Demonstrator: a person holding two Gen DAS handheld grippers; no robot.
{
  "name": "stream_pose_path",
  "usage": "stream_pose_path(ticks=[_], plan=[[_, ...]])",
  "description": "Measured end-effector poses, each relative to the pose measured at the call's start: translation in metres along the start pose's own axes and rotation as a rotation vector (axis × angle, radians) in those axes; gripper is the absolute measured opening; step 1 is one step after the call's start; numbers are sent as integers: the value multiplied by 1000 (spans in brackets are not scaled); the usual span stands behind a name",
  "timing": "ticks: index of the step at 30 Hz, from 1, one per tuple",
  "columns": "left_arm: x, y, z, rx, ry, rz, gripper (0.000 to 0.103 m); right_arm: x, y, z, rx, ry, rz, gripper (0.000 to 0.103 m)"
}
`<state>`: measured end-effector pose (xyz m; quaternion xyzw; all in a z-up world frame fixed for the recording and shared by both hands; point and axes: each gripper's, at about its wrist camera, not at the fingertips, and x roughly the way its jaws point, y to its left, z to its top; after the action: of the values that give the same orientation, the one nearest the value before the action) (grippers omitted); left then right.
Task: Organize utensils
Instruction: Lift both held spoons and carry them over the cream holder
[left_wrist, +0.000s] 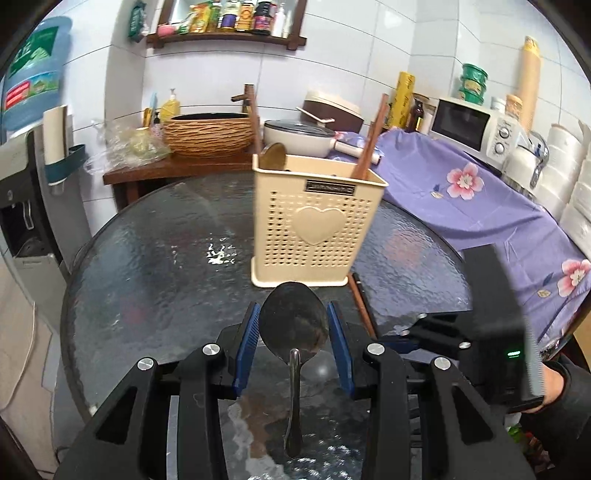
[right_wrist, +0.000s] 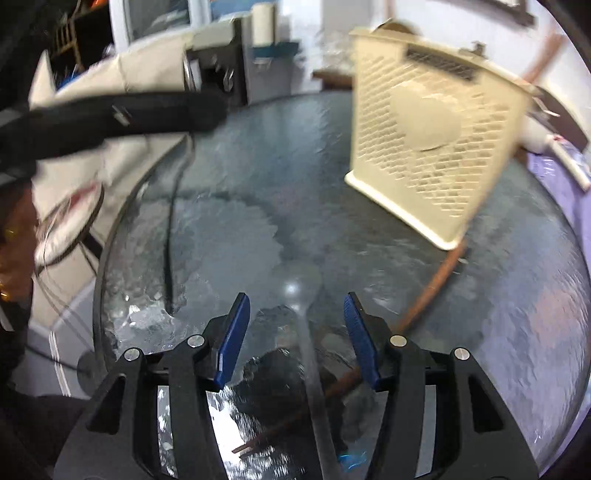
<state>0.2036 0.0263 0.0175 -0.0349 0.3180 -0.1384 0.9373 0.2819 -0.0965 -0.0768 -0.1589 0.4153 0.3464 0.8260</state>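
Carry the metal spoon (left_wrist: 293, 325), pinched by its bowl in the left hand-held gripper (left_wrist: 293, 326), over the cream utensil holder (left_wrist: 317, 218) on the glass bench (left_wrist: 155, 251), handle down, while the right hand-held gripper (right_wrist: 297, 339), jaws apart and empty, straddles the pale spoon (right_wrist: 303, 291) beside a chopstick (right_wrist: 436, 280).

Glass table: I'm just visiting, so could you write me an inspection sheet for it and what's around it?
Surface: round textured glass table, glare patches.
Job's things: cream holder with chopsticks and a wooden spoon standing in it; a loose chopstick and a pale spoon lying on the glass.
Clutter: nothing seen.
Grippers: left gripper shut on a metal spoon by its bowl; right gripper open above the pale spoon.
Cables: dark cable near the table edge.
Surroundings: microwave, wicker basket, floral cloth.
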Motion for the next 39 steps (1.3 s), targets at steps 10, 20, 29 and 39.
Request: stream_pose_path(ticks=[10,20,29,39], plan=[[-6,19,-3,-29,-6,14,36,31,9,20,-48,98,-3,44],[-7,23,-3,-32,-9,8,36,26,9,27,-16,53,1,37],[-11,18,0,-30,-23,4,36,-51,-17,28,139,-201,40,37],[-17,1,10,1,-49,-10,36,-109,-34,25,198,-318,58,37]])
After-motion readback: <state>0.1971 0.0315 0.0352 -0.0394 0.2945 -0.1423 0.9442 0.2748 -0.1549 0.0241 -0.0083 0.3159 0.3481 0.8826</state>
